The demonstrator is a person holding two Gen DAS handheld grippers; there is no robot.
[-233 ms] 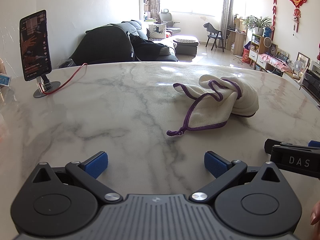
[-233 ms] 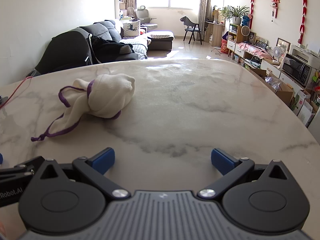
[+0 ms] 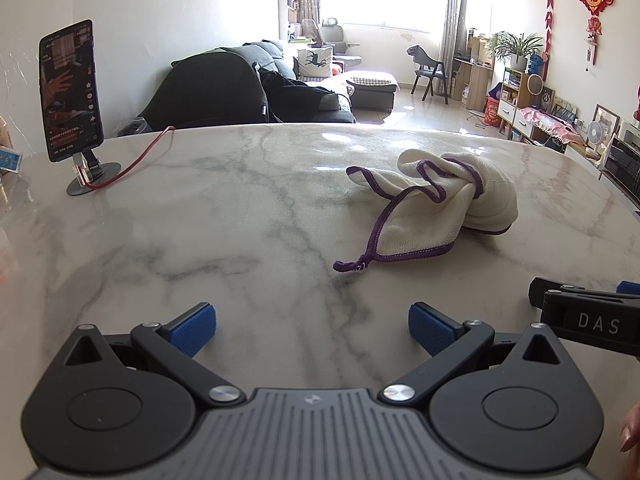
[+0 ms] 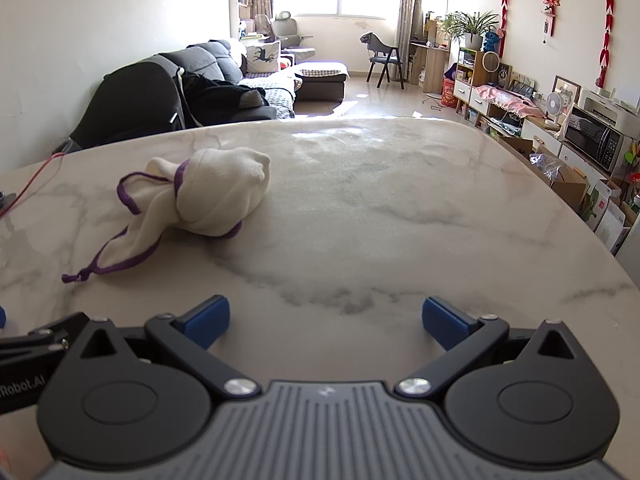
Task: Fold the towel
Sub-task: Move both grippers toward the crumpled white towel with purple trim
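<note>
Claws wide apart over a grey-veined white marble table (image 3: 200,216): the left gripper (image 3: 312,330) stands with its blue-padded fingers (image 3: 194,326) spread to the full, nothing between them, nothing touched. The right gripper (image 4: 326,322) is likewise fully spread and holds nothing. Both sit at the table's near edge, side by side.

The crumpled cream towel with purple stitched hem (image 3: 444,204) lies bunched on the table ahead, clear of both claws, its hanging loop trailing toward the near edge; it is unfolded.

Only the left wrist view shows the black smartphone on a round metal stand (image 3: 70,92) near the table's left edge, with a red cable (image 3: 136,162) running from it toward the far edge. A small blue-and-white box (image 3: 9,160) there is cut off by the frame. That view also catches part of the right gripper's black body at far right, and a fingertip (image 3: 630,432) at the bottom corner, mostly out of frame.

The right wrist view alone shows the table's right edge and, cut off at its left side, part of the left gripper's black body; only a strand of the cable appears.
</note>
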